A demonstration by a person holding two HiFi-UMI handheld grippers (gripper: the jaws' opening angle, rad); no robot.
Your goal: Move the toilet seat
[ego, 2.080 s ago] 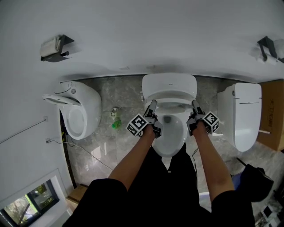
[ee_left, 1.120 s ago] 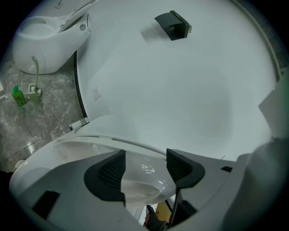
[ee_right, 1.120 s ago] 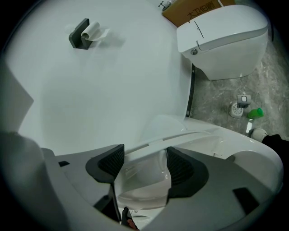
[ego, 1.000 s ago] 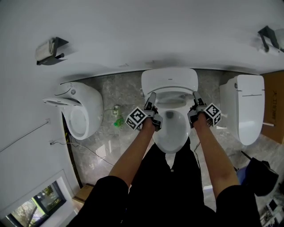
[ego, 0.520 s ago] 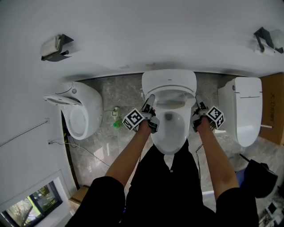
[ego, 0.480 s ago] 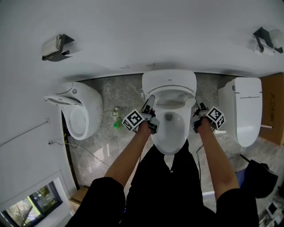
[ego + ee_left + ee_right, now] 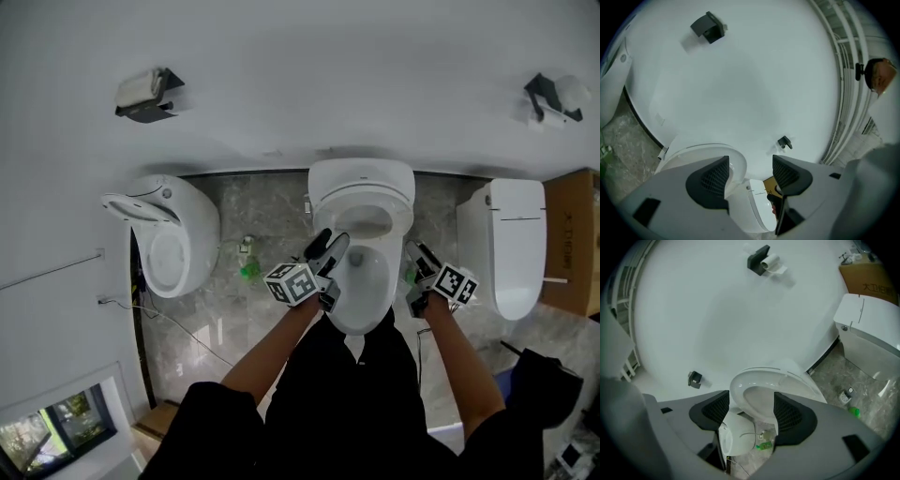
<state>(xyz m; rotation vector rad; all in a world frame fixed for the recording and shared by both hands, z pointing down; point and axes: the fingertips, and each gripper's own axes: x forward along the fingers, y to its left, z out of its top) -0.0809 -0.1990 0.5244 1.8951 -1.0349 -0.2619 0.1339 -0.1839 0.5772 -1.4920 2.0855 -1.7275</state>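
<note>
The middle toilet's white seat (image 7: pixel 363 208) stands raised against the lid, above the open bowl (image 7: pixel 361 291). My left gripper (image 7: pixel 333 242) hovers open over the bowl's left rim, a little in front of the seat and apart from it. To the right of the bowl, my right gripper (image 7: pixel 419 255) is also clear of the seat. In the right gripper view the seat ring (image 7: pixel 754 380) shows beyond the open right gripper (image 7: pixel 751 414), untouched. The left gripper (image 7: pixel 750 174) has nothing between its jaws; a white toilet rim (image 7: pixel 710 151) lies behind them.
A second toilet (image 7: pixel 173 234) stands to the left and a third (image 7: pixel 511 244) to the right. A green bottle (image 7: pixel 249 270) and a cable (image 7: pixel 178 328) lie on the grey floor. Paper holders (image 7: pixel 148 94) (image 7: pixel 548 98) hang on the wall. A cardboard box (image 7: pixel 572 234) sits far right.
Both grippers were at the seat's sides; they have since drawn back toward the person and let go. The seat stays raised.
</note>
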